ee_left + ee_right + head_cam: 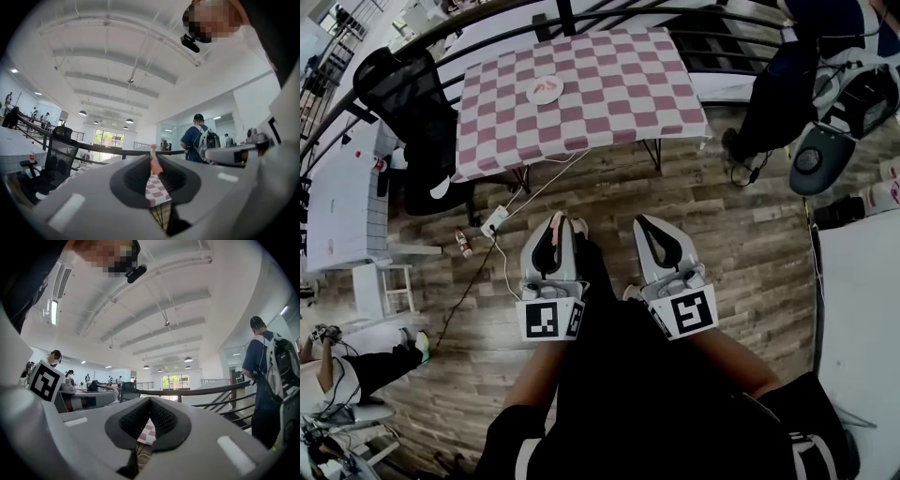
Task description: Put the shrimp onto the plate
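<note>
A wood-plank floor point(741, 244) fills the middle of the head view, and at the upper centre stands a table point(619, 66) under a pink-and-white checked cloth, well apart from your grippers. On it, towards its left half, sits a white plate point(531, 95) with something orange-red lying on it. Your left gripper point(555, 219), left of centre in the frame, has its fingers nearly together and clamped on a pale pink shrimp point(554, 234). The left gripper view shows this best: the shrimp stands pinched between the dark ribbed pads point(133, 180), its end poking up past the tips. Your right gripper point(645, 223) has its fingertips touching with nothing between them; its own view shows only checked cloth and floor through the gap behind the tips. Only the head view shows the plate. The gripper views add a ceiling with hanging lamps, a dark railing point(211, 390) and a person with a backpack point(198, 140).
</note>
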